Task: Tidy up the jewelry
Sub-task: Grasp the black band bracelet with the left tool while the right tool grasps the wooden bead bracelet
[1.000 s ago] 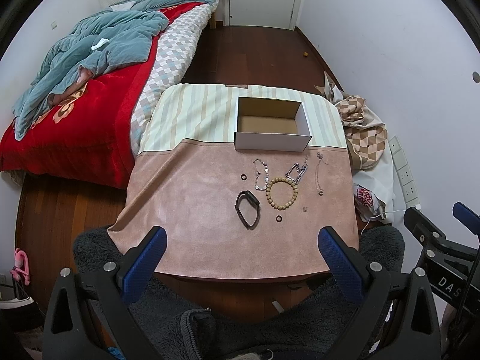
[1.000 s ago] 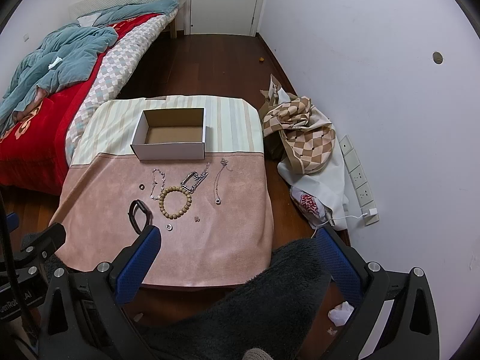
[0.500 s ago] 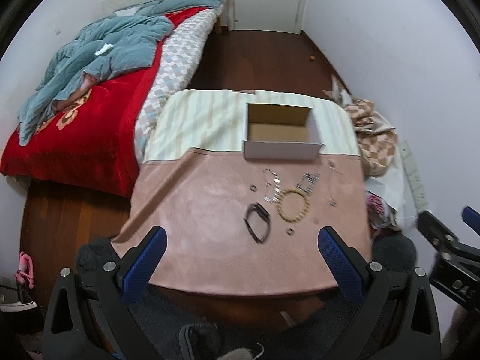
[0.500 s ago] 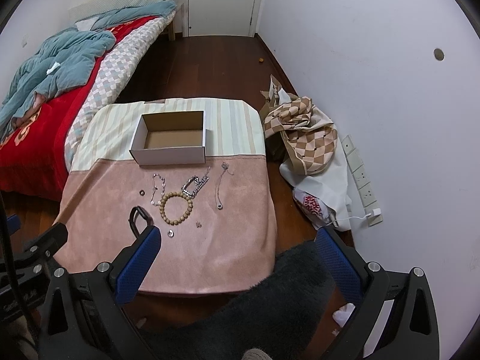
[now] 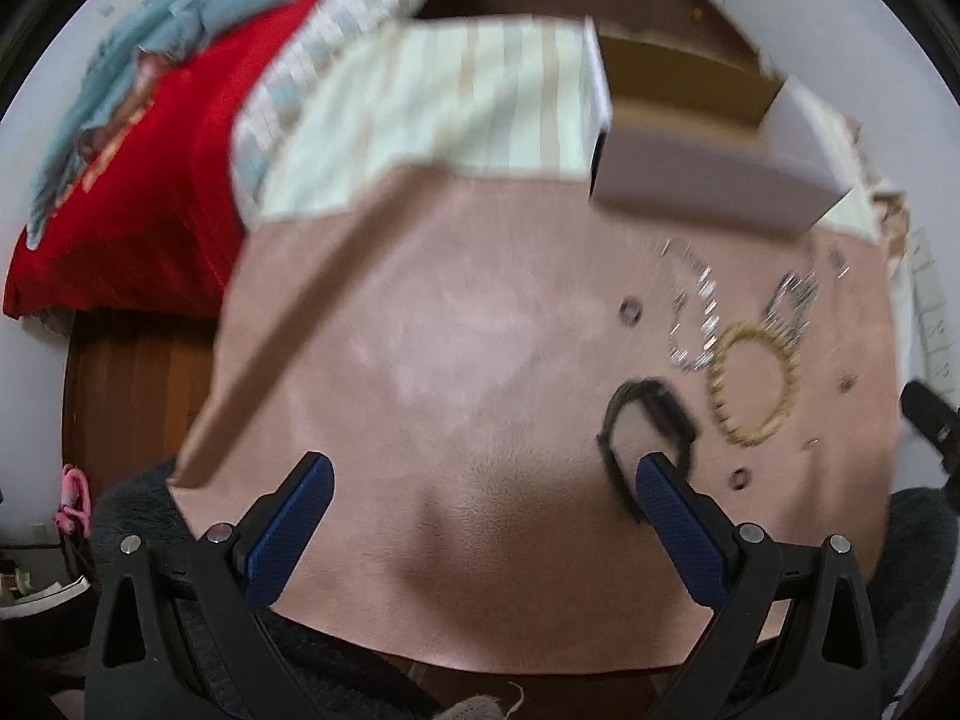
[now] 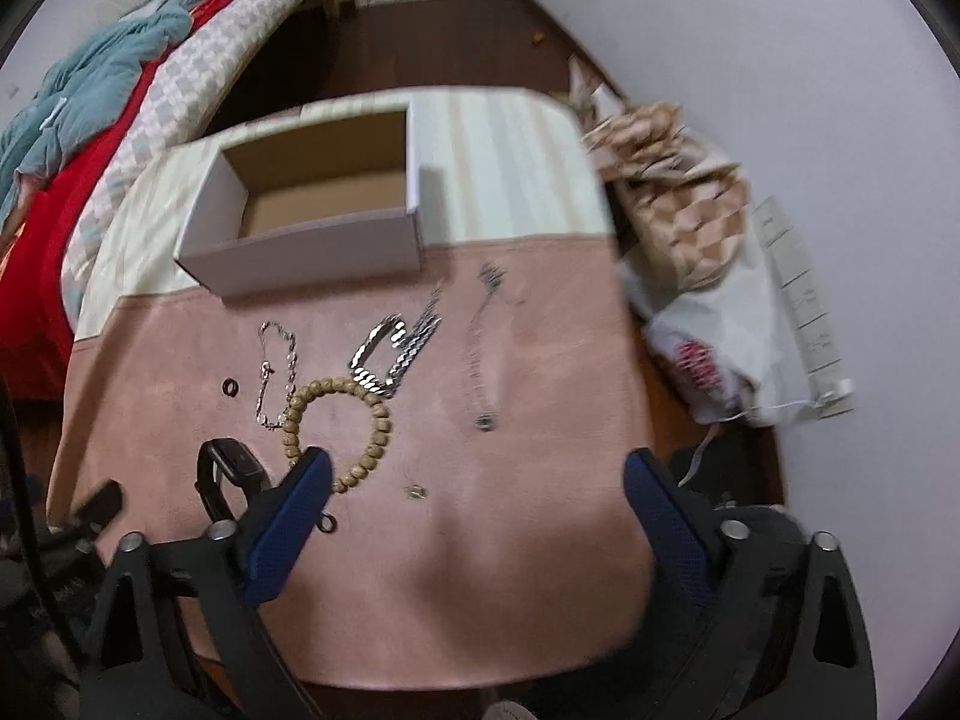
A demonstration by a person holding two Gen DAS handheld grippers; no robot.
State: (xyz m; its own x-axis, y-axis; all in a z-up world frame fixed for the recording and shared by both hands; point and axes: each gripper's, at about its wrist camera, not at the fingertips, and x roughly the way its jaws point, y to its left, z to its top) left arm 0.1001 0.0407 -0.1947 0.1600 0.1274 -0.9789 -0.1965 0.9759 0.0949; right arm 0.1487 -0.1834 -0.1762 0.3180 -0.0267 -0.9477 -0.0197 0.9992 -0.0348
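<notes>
An open white cardboard box (image 6: 312, 222) (image 5: 708, 138) stands on the table where the striped cloth meets the pink cloth (image 6: 480, 540). In front of it lie a wooden bead bracelet (image 6: 384, 420) (image 5: 753, 384), a black smart band (image 6: 231, 471) (image 5: 648, 414), a thin silver bracelet (image 6: 276, 366), a steel link bracelet (image 6: 393, 351), a fine chain necklace (image 6: 480, 354) and small rings (image 6: 230, 387). My left gripper (image 5: 480, 516) is open and empty above the near left of the pink cloth. My right gripper (image 6: 474, 510) is open and empty above the near middle, right of the beads.
A bed with a red and teal quilt (image 5: 120, 120) lies left of the table. A checked bag (image 6: 672, 192) and a white plastic bag (image 6: 726, 354) sit on the floor by the right wall. Dark fuzzy fabric (image 5: 918, 546) lies below the table's near edge.
Both grippers have moved forward and down toward the table, so the jewelry and box now look much larger. Both views are motion-blurred. Nothing on the table has moved.
</notes>
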